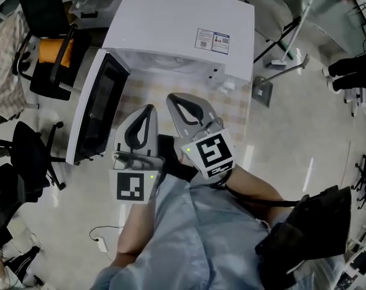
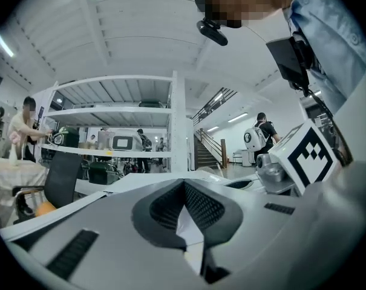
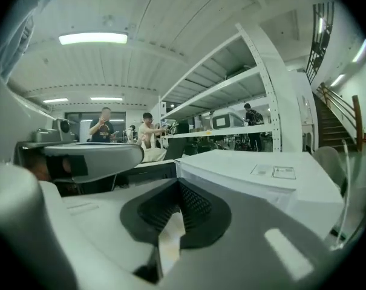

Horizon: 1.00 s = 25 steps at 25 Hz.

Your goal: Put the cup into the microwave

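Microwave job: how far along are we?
Done: the microwave has its door open. In hand: nothing; the left gripper and right gripper are both shut and empty. No cup shows in any view, so I cannot tell whether it's inside. Left: confirm the cup's placement.

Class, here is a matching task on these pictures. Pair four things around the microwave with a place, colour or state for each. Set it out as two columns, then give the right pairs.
Things:
1. microwave door
2. right claw
3. printed label
4. chair cushion

Descriptions:
a. orange
b. shut, with nothing in it
c. swung open
d. on top of the microwave

Pairs: 1-c, 2-b, 3-d, 4-a
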### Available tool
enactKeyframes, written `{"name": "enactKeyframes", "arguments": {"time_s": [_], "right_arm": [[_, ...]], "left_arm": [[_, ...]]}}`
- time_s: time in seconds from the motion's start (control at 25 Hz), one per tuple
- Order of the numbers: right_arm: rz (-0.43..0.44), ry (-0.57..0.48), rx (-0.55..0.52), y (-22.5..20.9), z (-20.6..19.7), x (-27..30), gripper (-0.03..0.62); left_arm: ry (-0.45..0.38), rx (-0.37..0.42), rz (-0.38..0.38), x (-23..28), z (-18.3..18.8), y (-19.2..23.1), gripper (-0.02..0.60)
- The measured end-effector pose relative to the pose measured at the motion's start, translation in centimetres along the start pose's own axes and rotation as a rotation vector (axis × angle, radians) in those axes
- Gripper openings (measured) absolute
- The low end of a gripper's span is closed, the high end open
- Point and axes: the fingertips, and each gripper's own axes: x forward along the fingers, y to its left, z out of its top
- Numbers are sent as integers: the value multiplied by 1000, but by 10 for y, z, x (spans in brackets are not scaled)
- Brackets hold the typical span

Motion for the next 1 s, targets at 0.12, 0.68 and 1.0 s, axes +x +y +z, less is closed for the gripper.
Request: {"name": "enactKeyframes", "arguments": {"time_s": [0.12, 0.68, 1.0], "right_arm": [[13, -33, -20, 13, 14, -23, 2], [47, -80, -55, 28, 30, -42, 1], [55, -87, -65, 26, 36, -40, 2]], "left_arm": [[-24, 3, 20, -12, 15, -12, 5], [-55, 24, 59, -33, 34, -24, 5], [-60, 38, 52, -25, 42, -21, 5]]}}
